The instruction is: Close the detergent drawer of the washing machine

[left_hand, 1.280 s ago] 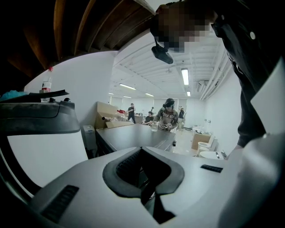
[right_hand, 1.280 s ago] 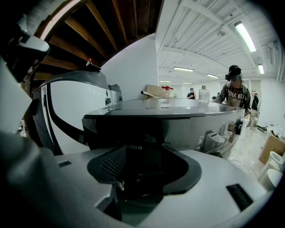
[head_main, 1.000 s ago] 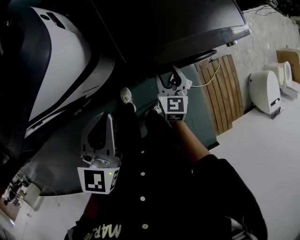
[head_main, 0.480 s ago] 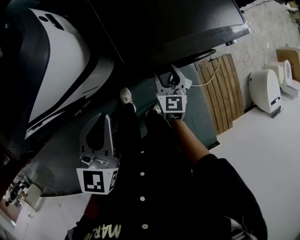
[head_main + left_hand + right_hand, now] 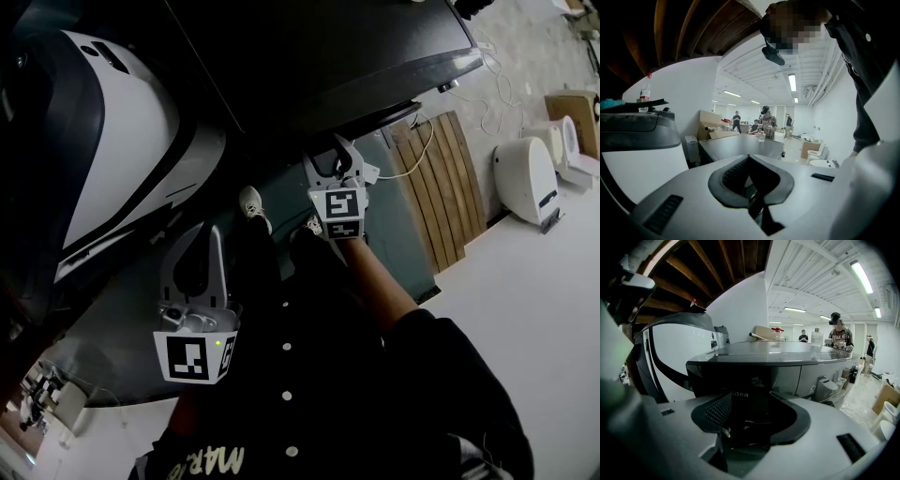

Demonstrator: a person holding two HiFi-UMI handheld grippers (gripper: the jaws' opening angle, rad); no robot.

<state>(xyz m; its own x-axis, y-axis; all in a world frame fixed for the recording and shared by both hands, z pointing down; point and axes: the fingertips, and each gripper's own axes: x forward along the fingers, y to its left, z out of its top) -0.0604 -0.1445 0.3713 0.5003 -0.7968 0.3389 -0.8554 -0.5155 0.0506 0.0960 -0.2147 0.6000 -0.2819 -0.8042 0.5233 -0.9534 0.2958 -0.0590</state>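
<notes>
A dark washing machine (image 5: 356, 47) fills the top of the head view. In the right gripper view its glossy front panel with the "Midea" print (image 5: 740, 393) stands straight ahead, very close. My right gripper (image 5: 336, 161) is up at that front, under the machine's top edge, and its jaws are apart, framing the dark panel (image 5: 751, 420). Whether the drawer sits flush is too dark to tell. My left gripper (image 5: 208, 234) hangs lower and to the left, away from the machine, tips together and empty (image 5: 750, 158).
A white-and-dark appliance (image 5: 112, 141) stands at the left, also seen in the left gripper view (image 5: 637, 154). A wooden slatted board (image 5: 450, 178) and a white unit (image 5: 530, 178) lie on the floor to the right. The person's shoes (image 5: 251, 202) are below. Several people (image 5: 766, 122) stand far off.
The right gripper has edged slightly forward toward the machine's front. The left gripper has hardly moved.
</notes>
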